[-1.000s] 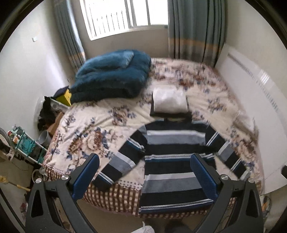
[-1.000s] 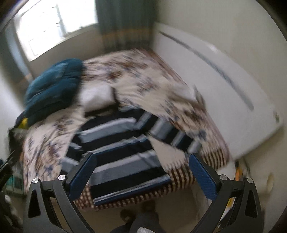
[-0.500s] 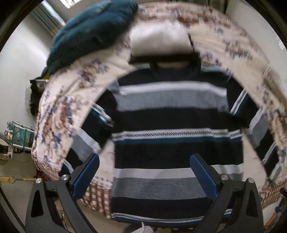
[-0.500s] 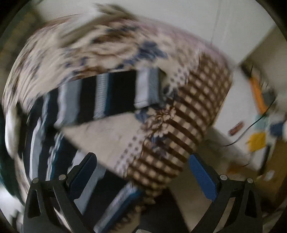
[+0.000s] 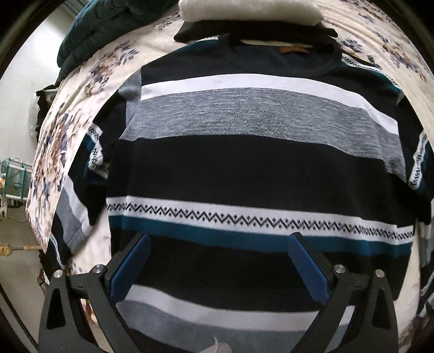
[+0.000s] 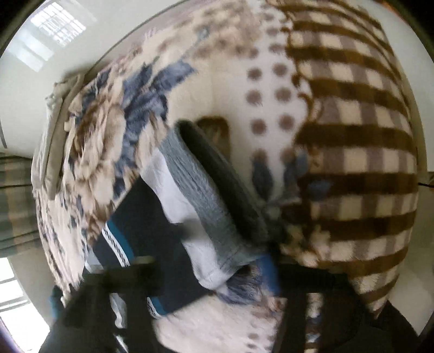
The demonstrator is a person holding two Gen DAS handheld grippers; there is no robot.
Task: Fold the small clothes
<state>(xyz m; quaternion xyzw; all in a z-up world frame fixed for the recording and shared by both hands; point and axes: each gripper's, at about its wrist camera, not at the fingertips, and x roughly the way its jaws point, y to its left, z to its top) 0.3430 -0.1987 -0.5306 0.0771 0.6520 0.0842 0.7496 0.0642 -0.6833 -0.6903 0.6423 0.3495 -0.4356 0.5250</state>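
Note:
A striped sweater [image 5: 257, 168], navy, grey, white and teal, lies flat on the floral bed cover [image 5: 62, 130] with its neck at the far side. My left gripper [image 5: 219, 268] is open and hovers just above the sweater's lower body. In the right wrist view the sweater's right sleeve [image 6: 195, 214] lies on the bed cover [image 6: 339, 135], cuff end uppermost. My right gripper [image 6: 214, 274] is low over the sleeve; its fingers are blurred and I cannot tell how the jaws stand.
A folded white item on a black one [image 5: 249, 16] lies just beyond the sweater's neck. A dark teal blanket [image 5: 108, 24] is piled at the far left. The bed's left edge drops to the floor, with a small teal rack [image 5: 13, 179].
Both grippers have moved down and in close to the bed. The left now hangs just over the sweater's body. The right has swung over to the right sleeve.

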